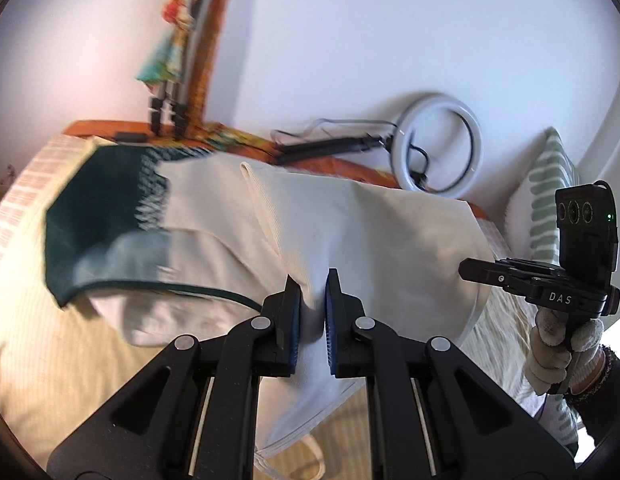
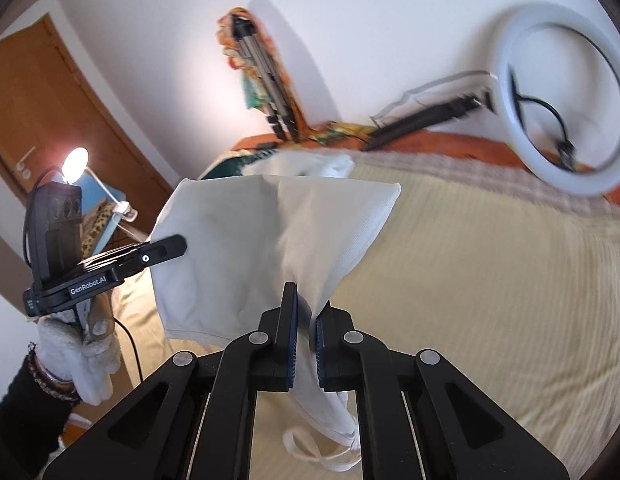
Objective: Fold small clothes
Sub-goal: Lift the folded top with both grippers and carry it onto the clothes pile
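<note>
A cream-white small garment [image 1: 350, 220] with a ribbed band and a drawstring hangs in the air between both grippers above the bed. My left gripper [image 1: 313, 300] is shut on one part of its edge. My right gripper [image 2: 307, 312] is shut on another part of the same garment [image 2: 237, 240]. The right gripper also shows at the right of the left wrist view [image 1: 470, 270], and the left gripper at the left of the right wrist view [image 2: 181, 246]. A dark green and white garment [image 1: 101, 216] lies on the bed behind.
The bed has a pale yellow ribbed cover [image 2: 490, 280] and an orange headboard [image 2: 450, 140]. A white ring light [image 2: 562, 96] and a folded tripod [image 2: 269, 80] lean at the wall. A striped pillow [image 1: 550, 184] lies at the right. A lit lamp [image 2: 75, 164] and a wooden door [image 2: 49, 100] are at the left.
</note>
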`<action>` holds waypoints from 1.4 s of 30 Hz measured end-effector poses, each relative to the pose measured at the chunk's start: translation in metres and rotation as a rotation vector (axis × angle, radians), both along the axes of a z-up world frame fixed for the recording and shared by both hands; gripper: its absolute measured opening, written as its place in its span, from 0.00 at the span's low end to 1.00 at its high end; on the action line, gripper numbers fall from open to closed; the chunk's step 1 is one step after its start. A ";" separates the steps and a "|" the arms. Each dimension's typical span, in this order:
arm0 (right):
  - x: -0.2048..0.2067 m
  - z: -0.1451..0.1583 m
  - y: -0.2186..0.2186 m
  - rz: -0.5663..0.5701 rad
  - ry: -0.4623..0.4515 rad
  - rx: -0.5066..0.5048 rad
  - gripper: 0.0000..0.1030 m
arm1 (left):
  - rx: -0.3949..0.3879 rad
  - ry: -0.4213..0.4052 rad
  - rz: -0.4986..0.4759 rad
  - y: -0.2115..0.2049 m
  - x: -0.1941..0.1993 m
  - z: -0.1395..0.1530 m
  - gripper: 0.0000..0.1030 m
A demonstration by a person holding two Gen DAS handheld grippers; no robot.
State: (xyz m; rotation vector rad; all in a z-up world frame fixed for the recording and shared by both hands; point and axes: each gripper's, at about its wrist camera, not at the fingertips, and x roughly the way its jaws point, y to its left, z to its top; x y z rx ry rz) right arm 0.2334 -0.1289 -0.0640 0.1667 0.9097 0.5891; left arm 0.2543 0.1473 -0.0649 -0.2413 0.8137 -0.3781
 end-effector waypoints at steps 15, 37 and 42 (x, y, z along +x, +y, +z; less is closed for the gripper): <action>0.072 0.004 0.104 0.037 -0.030 0.017 0.05 | 0.062 -0.033 0.173 0.105 0.065 0.017 0.08; 0.136 -0.029 0.157 0.013 -0.029 -0.085 0.05 | 0.184 0.039 0.286 0.134 0.137 -0.045 0.08; 0.142 -0.033 0.157 0.001 -0.019 -0.114 0.05 | 0.223 0.043 0.298 0.132 0.140 -0.048 0.09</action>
